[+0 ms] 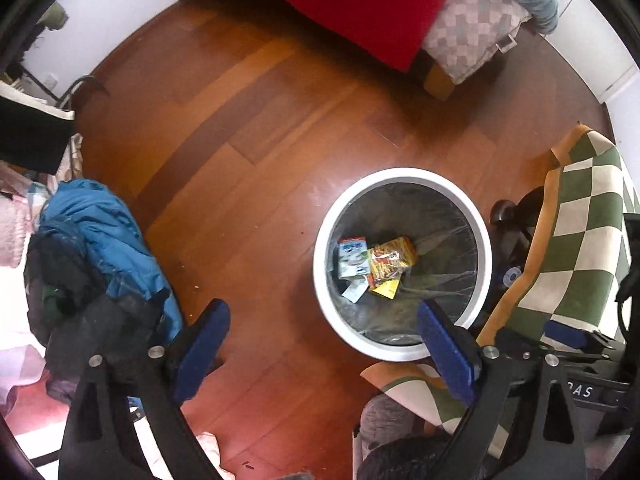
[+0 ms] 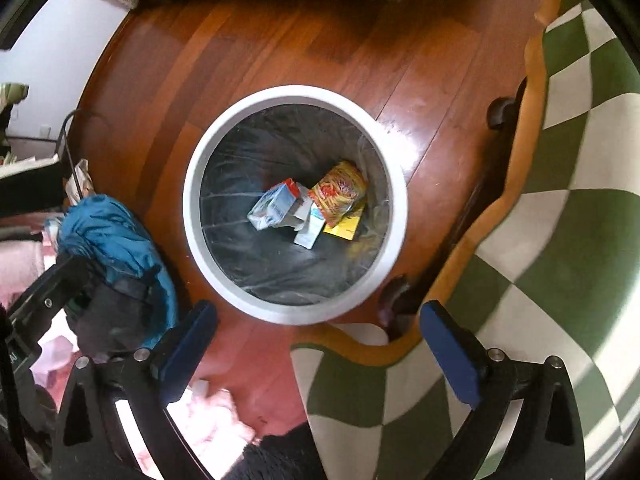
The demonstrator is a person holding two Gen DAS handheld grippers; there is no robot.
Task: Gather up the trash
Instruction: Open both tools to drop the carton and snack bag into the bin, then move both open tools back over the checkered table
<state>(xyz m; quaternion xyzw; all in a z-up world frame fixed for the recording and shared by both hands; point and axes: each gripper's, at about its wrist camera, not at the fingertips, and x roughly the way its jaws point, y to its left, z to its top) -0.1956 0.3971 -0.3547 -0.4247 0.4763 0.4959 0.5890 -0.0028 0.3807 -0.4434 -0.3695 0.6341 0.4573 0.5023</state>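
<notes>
A wood floor [image 1: 248, 128] fills the middle. A green-and-white checkered rug [image 2: 560, 240] with an orange border lies at right. A blue jacket [image 1: 104, 232] is heaped at left, a red blanket [image 1: 352, 4] hangs above.

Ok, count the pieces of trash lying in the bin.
4 that show. A pale blue-and-white carton lies left, an orange snack packet right, a yellow packet under that, and a small white box in front. More may be hidden beneath them.
</notes>
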